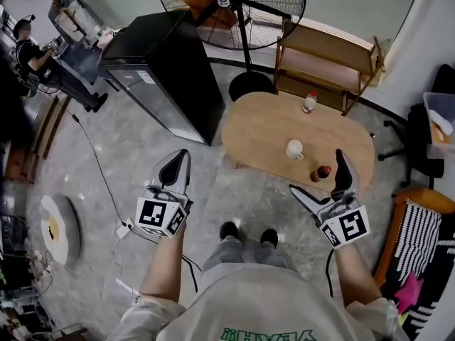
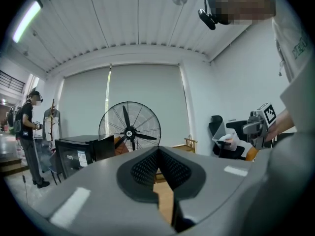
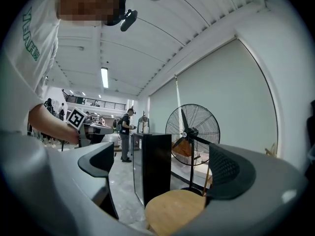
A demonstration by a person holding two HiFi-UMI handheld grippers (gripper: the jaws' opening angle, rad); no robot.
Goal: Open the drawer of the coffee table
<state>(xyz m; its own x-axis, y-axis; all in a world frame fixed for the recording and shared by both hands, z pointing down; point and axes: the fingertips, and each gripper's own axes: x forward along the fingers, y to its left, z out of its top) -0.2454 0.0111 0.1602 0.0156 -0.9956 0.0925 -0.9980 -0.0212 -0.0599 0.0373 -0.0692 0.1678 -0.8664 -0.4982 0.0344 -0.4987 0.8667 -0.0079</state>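
Note:
The oval wooden coffee table point(image 1: 270, 130) stands just ahead of my feet; no drawer shows in any view. My left gripper point(image 1: 183, 158) is held over the floor to the table's left, its jaws pressed together with nothing between them. My right gripper point(image 1: 317, 170) hovers at the table's near right edge, jaws spread wide and empty. In the left gripper view the dark pads point(image 2: 170, 171) meet, and a sliver of the table point(image 2: 165, 201) shows below them. The right gripper view has the table top point(image 3: 172, 213) between the two open fingers point(image 3: 229, 171).
On the table stand a white cup point(image 1: 294, 149), a bottle point(image 1: 310, 102) and a small brown bottle point(image 1: 323, 171). A black cabinet point(image 1: 167, 69), a standing fan point(image 1: 234, 6) and a wooden shelf point(image 1: 327, 59) lie beyond. An office chair point(image 1: 426, 144) is right; a person point(image 1: 32, 55) far left.

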